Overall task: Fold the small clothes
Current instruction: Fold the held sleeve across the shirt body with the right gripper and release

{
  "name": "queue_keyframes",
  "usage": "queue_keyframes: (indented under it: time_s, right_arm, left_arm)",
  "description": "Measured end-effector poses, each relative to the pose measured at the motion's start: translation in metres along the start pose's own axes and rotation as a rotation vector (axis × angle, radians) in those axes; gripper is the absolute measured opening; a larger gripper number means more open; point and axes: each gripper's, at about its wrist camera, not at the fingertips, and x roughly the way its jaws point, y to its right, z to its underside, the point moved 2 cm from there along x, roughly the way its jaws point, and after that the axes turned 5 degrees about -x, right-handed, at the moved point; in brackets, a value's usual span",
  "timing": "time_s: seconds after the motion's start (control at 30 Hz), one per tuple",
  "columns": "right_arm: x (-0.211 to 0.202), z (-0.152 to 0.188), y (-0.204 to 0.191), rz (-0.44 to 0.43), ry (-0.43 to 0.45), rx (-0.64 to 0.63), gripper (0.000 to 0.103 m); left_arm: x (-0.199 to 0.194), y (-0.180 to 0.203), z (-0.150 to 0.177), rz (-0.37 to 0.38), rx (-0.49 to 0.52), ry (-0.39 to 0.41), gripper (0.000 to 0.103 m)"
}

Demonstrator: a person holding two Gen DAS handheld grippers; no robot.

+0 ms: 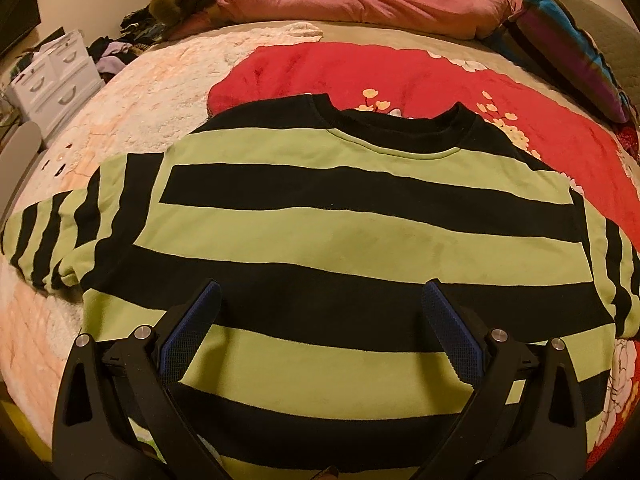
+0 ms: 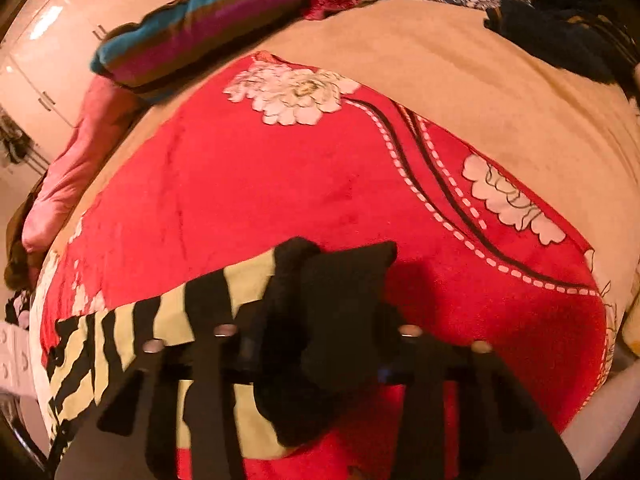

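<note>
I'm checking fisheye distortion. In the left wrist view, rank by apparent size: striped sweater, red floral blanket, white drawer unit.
1. striped sweater, though nearness to the camera inflates it
2. red floral blanket
3. white drawer unit

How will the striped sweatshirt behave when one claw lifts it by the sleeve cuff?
The striped sweatshirt is probably floppy: the black sleeve cuff bunches in the right claw. Its body would likely drag over the red blanket. Thick-looking fabric suggests moderate weight.
</note>
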Motion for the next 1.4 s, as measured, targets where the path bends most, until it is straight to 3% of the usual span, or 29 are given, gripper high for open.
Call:
queue_keyframes:
  time_s: [0.17,0.33,0.57,0.73,0.87,1.03,1.23,1.3,1.4]
  right_arm:
    - [-0.023,-0.001,-0.037,-0.133,0.049,-0.063,0.027]
    - [-0.042,0.008,-0.117,-0.314,0.048,-0.174,0.026]
    - [-0.04,0.042,-0.256,-0.568,-0.074,-0.316,0.026]
    - [-0.028,0.065,-0.34,-0.667,-0.144,-0.377,0.026]
    - [-0.022,0.083,-0.393,-0.684,-0.167,-0.437,0.026]
    - [-0.003,0.1,-0.432,-0.632,-0.176,-0.502,0.027]
    - [0.007,0.115,-0.444,-0.623,-0.214,-0.553,0.036]
    - [0.005,0.116,-0.445,-0.645,-0.206,-0.556,0.046]
    - [-0.002,0.108,-0.436,-0.629,-0.166,-0.553,0.051]
  left_arm:
    - [-0.005,0.003,0.002,0.013,0.01,0.01,0.094]
    - [-0.013,0.007,0.002,0.031,0.023,0.034,0.094]
    - [-0.014,-0.012,-0.001,0.028,-0.02,0.046,0.094]
    - [-0.011,-0.029,-0.005,0.041,-0.07,0.053,0.094]
    - [-0.009,-0.042,-0.008,0.046,-0.112,0.051,0.094]
    - [-0.001,-0.054,-0.007,0.052,-0.15,0.038,0.094]
    - [0.004,-0.062,-0.006,0.054,-0.174,0.023,0.094]
    - [0.005,-0.062,-0.005,0.055,-0.171,0.016,0.094]
    - [0.004,-0.064,-0.006,0.065,-0.177,0.018,0.094]
